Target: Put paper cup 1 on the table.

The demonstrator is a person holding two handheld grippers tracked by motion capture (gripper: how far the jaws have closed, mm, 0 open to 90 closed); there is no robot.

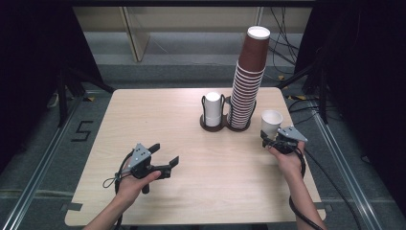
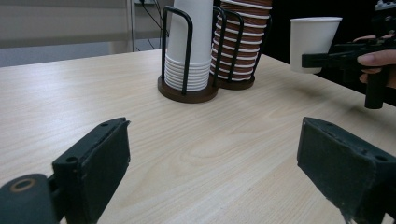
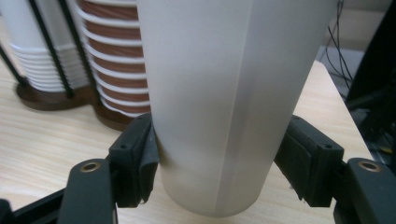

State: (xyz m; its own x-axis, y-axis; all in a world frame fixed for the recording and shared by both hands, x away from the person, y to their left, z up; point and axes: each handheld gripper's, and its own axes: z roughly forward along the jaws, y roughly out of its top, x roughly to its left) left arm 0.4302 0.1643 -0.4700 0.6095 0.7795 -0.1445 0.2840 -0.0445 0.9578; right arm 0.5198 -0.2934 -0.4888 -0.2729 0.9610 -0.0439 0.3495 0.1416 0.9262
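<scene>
My right gripper (image 1: 269, 137) is shut on a white paper cup (image 1: 271, 123), held upright just above the table near its right edge; in the right gripper view the cup (image 3: 233, 102) sits between both pads. It shows too in the left gripper view as the cup (image 2: 314, 42). A tall stack of brown cups (image 1: 248, 81) and a short stack of white cups (image 1: 213, 109) stand in a black wire holder (image 1: 225, 125) at the back middle. My left gripper (image 1: 165, 155) hovers open over the front left of the table, with nothing between its jaws.
The wooden table (image 1: 191, 163) has bare surface between the two hands and in front of the holder. Its right edge lies close beside my right hand (image 1: 289, 160). Cables trail from both grippers toward the front edge.
</scene>
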